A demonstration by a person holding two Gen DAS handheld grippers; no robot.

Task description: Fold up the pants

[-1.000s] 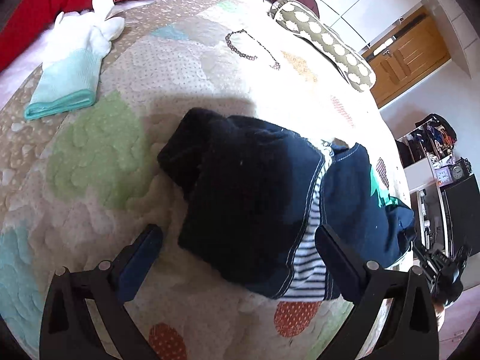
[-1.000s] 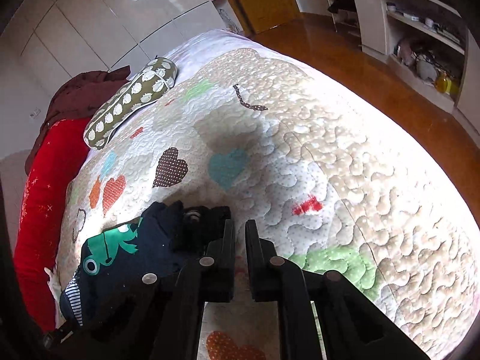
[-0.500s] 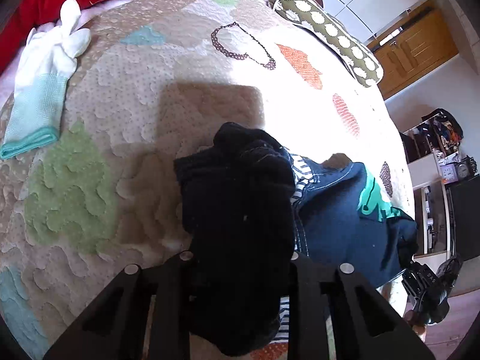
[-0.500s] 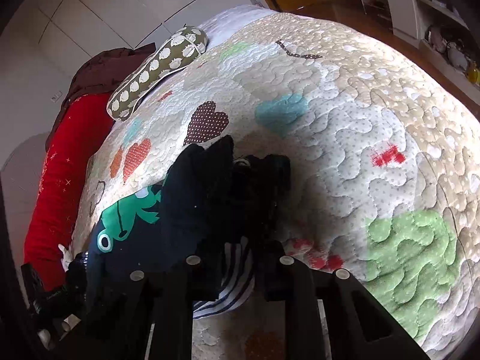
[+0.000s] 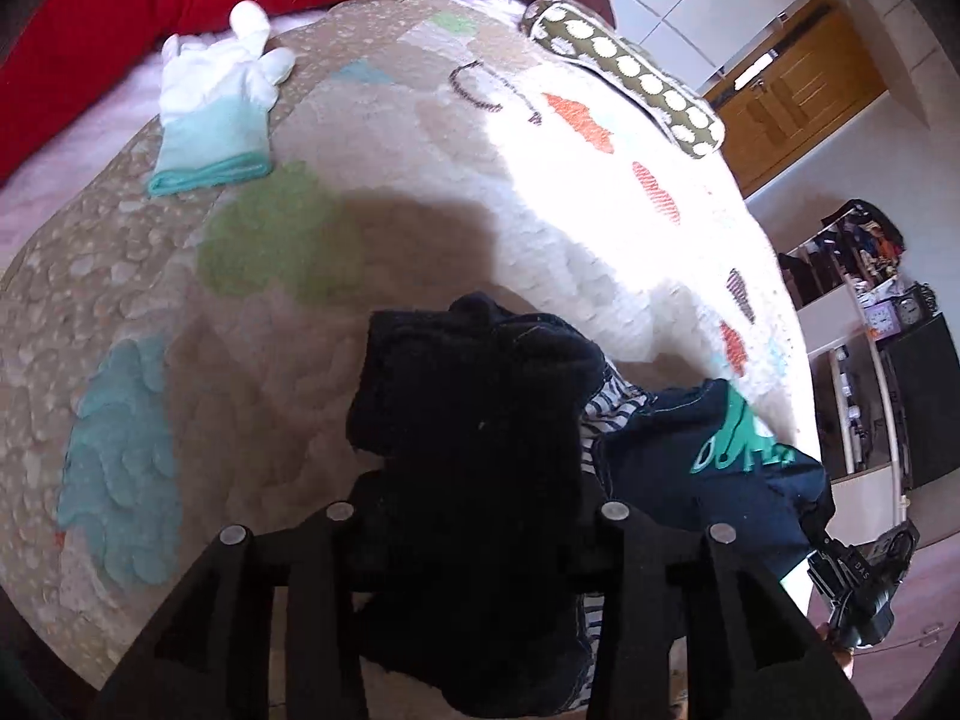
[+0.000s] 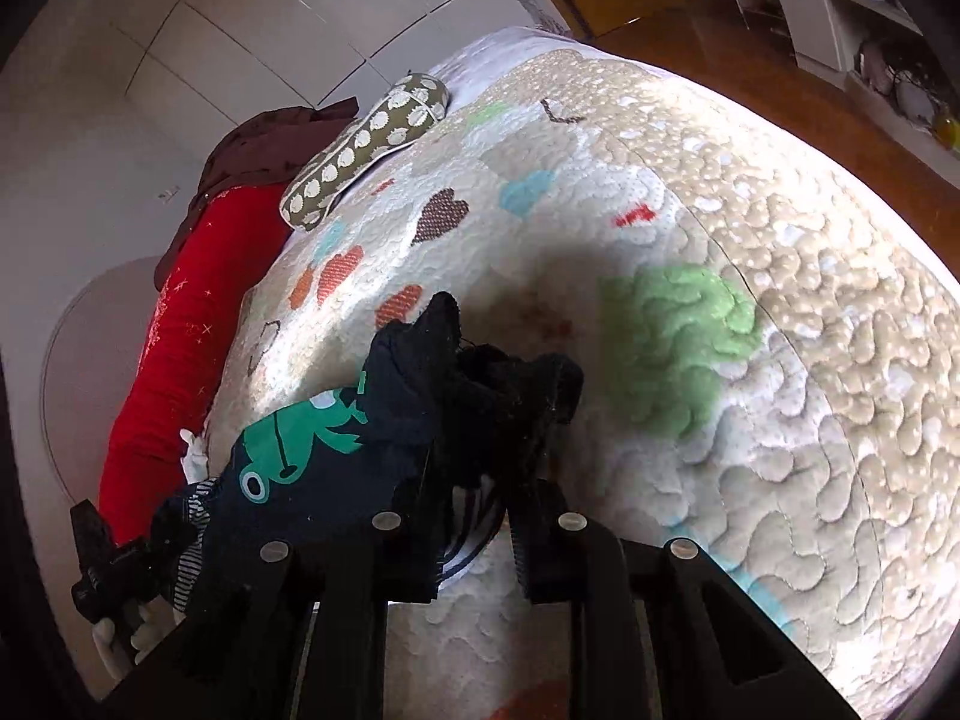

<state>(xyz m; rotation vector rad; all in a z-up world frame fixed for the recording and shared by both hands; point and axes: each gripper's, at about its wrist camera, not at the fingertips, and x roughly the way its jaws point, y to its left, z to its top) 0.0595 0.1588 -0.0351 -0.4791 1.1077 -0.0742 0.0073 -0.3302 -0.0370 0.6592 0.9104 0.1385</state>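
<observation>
— Where do the pants (image 5: 480, 456) stand?
— Bunched on the quilt (image 5: 288, 324), dark cloth between both claws — left gripper (image 5: 471, 546) and right gripper (image 6: 480, 534) each easing apart around it.
— Folded?
— Not yet; flattening and creasing apparently remain.

Left tongs (image 5: 474, 540), right tongs (image 6: 474, 531): matte black (silver screw heads)
</observation>
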